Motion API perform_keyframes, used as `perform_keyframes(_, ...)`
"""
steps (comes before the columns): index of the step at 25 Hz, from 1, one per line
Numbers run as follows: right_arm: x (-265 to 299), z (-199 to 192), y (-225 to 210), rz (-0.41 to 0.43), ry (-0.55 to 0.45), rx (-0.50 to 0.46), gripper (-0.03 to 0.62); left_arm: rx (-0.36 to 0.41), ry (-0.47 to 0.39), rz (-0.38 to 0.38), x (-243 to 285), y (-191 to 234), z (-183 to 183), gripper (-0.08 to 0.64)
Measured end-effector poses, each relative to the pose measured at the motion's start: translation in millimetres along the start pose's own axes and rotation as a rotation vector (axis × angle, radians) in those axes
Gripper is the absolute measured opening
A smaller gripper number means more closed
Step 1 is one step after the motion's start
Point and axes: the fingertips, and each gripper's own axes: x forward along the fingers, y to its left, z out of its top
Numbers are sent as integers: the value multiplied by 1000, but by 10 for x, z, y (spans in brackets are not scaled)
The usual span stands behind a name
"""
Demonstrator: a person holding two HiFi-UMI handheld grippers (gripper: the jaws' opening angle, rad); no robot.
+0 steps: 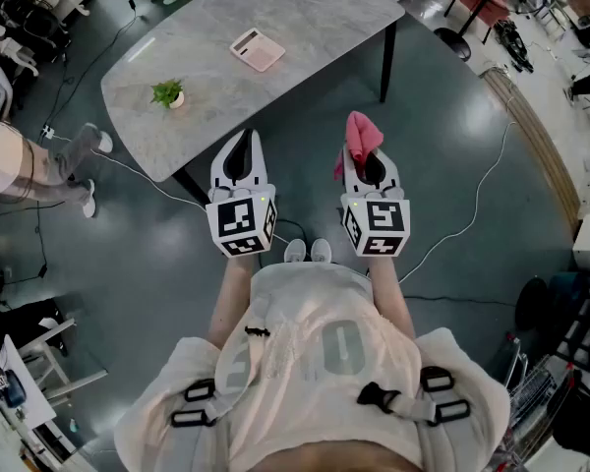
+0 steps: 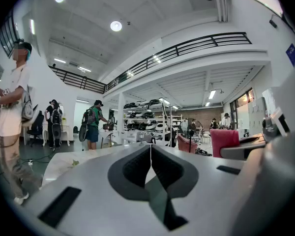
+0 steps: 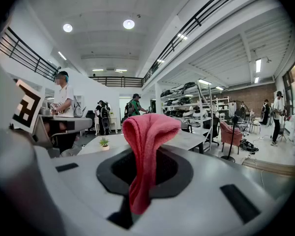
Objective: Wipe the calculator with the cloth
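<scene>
cloth between right jaws, seemingly pinched midway

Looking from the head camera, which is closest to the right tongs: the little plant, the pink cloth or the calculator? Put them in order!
1. Pink cloth: pinched in the right tongs themselves.
2. Calculator: on the table, ahead and a bit to the left.
3. Little plant: also on the table, farther off to the left, near its edge.

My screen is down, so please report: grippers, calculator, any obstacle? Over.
Left gripper shut, empty. Right gripper shut on pink cloth. Calculator on table, not yet reached. Nothing between; potted plant stands aside.
</scene>
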Motion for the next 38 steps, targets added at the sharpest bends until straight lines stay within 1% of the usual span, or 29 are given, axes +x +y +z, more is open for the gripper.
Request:
perform_keyframes(5, 23, -37, -49, 11, 4, -3, 51, -3, 4, 14, 49, 5, -25, 21)
perform_keyframes(9, 18, -52, -88, 43, 0, 18, 51, -11, 5, 29, 68, -12, -52, 21)
perform_keyframes(13, 11, -48, -155, 51, -25, 26, 52, -11, -35, 38, 95, -41, 0, 21)
perform_keyframes(16, -24, -99, -217, 56, -29, 14, 52, -20, -59, 47, 75, -93, -11, 21)
perform_keyframes(20, -19, -87, -335, 57, -16, -5, 52, -40, -58, 58, 105, -135, -37, 21)
perform_keyframes(22, 15, -42, -401, 53, -28, -8, 52, -49, -63, 58, 150, -140, -28, 21)
perform_keyframes(25, 146, 30, -527, 44, -47, -16, 52, -33, -89, 45, 330, -169, 31, 21)
perform_keyframes(27, 253, 42, -581, 50, -44, -28, 52, -24, -99, 41, 471, -168, 56, 21)
perform_keyframes(29, 375, 55, -616, 57, -33, -44, 52, -32, -102, 43, 611, -131, 77, 21)
perform_keyframes(33, 682, 186, -684, 68, -37, -67, 54, -51, -96, 50, 970, 2, 107, 21)
perform_keyframes(38, 1162, 293, -851, 74, -34, -76, 54, -53, -85, 72, 1552, 190, 105, 21)
